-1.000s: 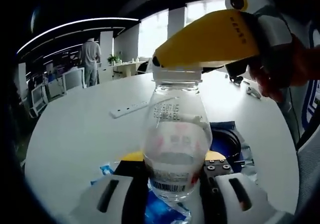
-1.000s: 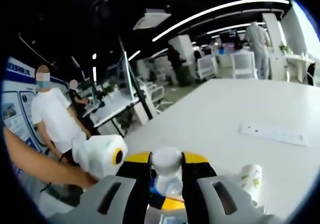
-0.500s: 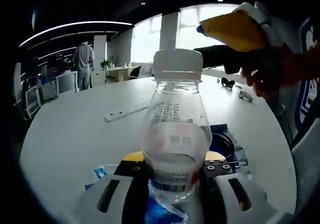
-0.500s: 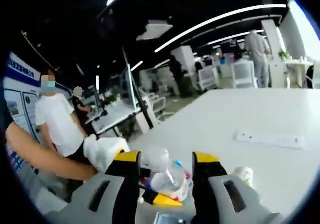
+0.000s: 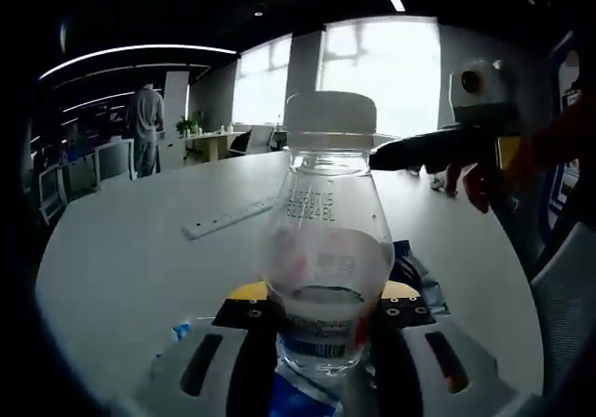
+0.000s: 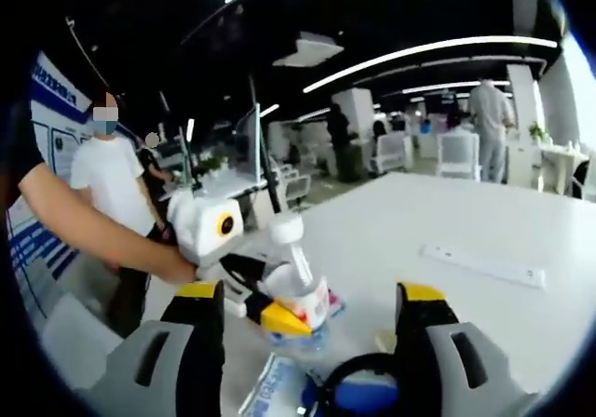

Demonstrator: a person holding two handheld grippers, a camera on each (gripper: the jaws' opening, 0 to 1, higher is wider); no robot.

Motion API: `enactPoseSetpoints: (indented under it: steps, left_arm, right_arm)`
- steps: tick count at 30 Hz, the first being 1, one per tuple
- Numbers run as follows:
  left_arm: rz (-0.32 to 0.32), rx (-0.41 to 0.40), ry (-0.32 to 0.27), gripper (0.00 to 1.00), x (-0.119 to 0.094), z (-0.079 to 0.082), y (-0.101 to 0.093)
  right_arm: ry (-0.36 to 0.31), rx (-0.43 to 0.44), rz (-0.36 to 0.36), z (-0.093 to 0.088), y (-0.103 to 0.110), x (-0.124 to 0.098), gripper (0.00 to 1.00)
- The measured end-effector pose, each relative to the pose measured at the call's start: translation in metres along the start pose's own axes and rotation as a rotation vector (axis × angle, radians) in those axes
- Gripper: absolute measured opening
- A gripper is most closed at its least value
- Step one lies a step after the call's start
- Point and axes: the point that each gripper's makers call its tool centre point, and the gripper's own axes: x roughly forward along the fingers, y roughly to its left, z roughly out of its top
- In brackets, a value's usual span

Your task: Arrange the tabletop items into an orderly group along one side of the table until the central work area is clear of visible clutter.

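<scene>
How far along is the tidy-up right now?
Done: nothing looks grouped along a side yet. In hand: the left gripper is shut on the clear bottle with its white cap on; the right gripper is open, clear of it. Left: the blue wrapper, the black-and-blue round item and the white power strip lie scattered on the white table.

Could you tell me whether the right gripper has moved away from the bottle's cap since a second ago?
Yes. The right gripper has let go of the cap and drawn back from the bottle, now standing open beside it.
</scene>
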Motion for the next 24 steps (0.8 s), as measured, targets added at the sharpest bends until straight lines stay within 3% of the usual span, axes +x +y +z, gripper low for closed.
enactPoseSetpoints:
  steps: [24]
  left_arm:
    - [-0.075,0.011,-0.039,0.37,-0.032,0.023,-0.018]
  right_arm:
    - [0.062,-0.094,-0.006,-0.027,0.017,-0.046,0.89]
